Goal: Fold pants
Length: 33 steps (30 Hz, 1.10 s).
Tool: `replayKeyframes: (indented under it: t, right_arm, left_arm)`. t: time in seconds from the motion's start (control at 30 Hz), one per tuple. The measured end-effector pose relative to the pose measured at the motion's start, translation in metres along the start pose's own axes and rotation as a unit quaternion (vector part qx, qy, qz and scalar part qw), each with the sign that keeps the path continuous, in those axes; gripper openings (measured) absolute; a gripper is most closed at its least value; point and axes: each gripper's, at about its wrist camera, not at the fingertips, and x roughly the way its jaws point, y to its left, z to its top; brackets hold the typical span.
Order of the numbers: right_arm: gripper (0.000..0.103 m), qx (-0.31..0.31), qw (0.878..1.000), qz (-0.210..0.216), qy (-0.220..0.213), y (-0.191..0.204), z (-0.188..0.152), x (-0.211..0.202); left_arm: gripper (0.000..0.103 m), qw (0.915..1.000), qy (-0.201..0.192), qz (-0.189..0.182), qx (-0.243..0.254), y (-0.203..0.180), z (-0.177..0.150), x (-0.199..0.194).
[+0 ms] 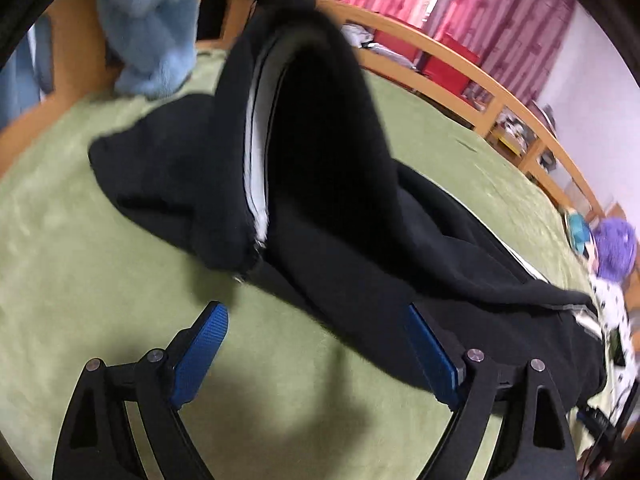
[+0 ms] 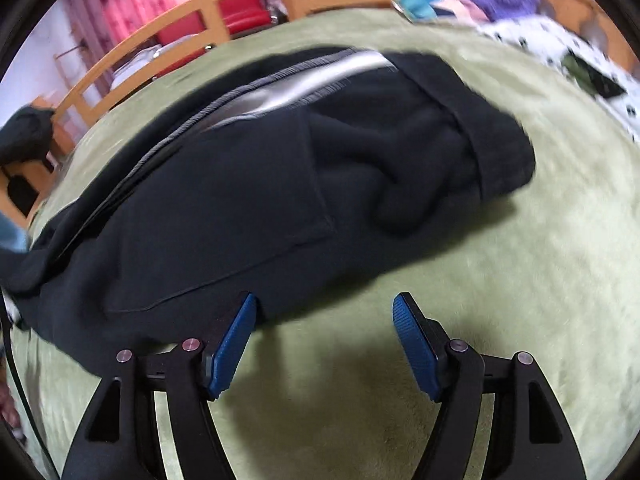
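A fuzzy pale-green bed cover (image 2: 500,280) fills the scene. At 12 o'clock in the right wrist view a curved light-wood bed rail (image 2: 192,10) borders it, with pink patterned curtains (image 1: 492,12) and red boxes (image 2: 240,10) behind; daylight glows between the curtains. A white wall (image 1: 592,92) stands at 2 o'clock in the left wrist view

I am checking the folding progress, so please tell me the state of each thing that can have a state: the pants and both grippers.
black pants: lying on the green blanket, bunched and not neatly folded; in the left wrist view one part arches up off the blanket.
left gripper: open, holding nothing, one finger at the pants' edge.
right gripper: open, holding nothing, beside the pants' near edge.
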Motion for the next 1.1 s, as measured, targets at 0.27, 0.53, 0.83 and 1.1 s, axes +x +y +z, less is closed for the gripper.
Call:
replayKeyframes:
  t: [0.27, 0.53, 0.83, 1.1]
  right_arm:
    - [0.073, 0.117, 0.990, 0.072, -0.032, -0.034, 0.022, 0.011]
    - [0.086, 0.136, 0.988, 0.045, -0.054, -0.010, 0.039, 0.043]
    - [0.018, 0.136, 0.986, 0.077, -0.061, -0.017, 0.048, 0.027]
    - [0.014, 0.116, 0.988, 0.065, -0.074, -0.035, 0.028, -0.046]
  left_arm:
    - [0.071, 0.9972, 0.026, -0.026, -0.065, 0.005, 0.005, 0.050]
    - [0.062, 0.9946, 0.004, -0.003, -0.104, -0.005, 0.011, 0.070]
    - [0.016, 0.9977, 0.002, 0.011, -0.067, -0.010, 0.011, 0.036]
    - [0.015, 0.9981, 0.015, -0.017, -0.056, -0.011, -0.027, -0.046]
